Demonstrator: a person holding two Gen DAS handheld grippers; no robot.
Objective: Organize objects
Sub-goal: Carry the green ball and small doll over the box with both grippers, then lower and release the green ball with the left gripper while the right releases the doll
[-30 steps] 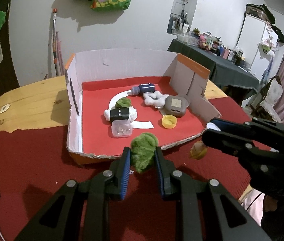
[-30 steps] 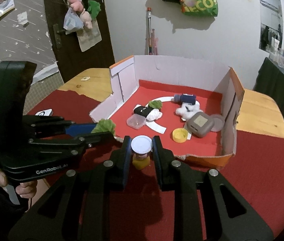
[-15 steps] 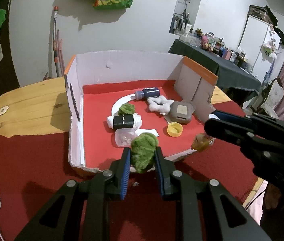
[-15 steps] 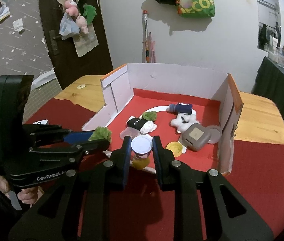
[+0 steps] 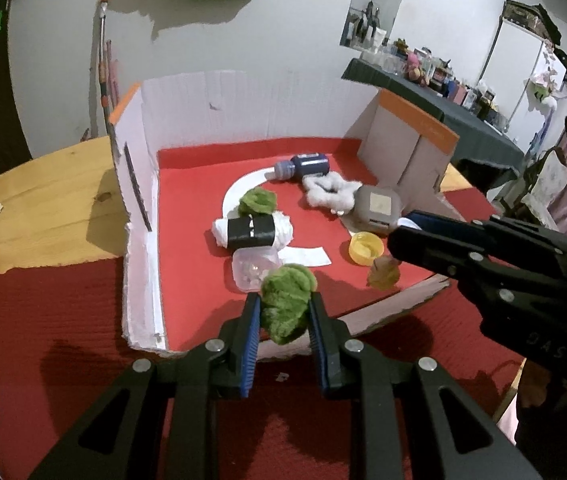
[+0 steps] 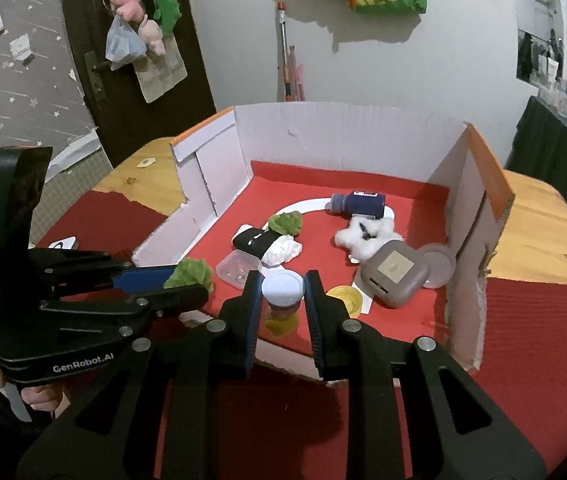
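With the left hand-held gripper (image 5: 283,312) clamping a fuzzy green pom-pom (image 5: 286,307) and the right hand-held gripper (image 6: 283,300) clamping a small white-capped yellow bottle (image 6: 282,299), clear the open cardboard box's (image 6: 347,128) low front edge, then release each onto bare red lining.

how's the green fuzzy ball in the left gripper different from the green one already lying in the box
The held green fuzzy ball is clamped between the left gripper's fingers, above the box's front edge; the other green ball lies free on the red floor further back. The held one looks squeezed taller than wide; the lying one sits rounder and touches the black-banded white roll. Both are shaggy green puffs that look alike in colour and texture.
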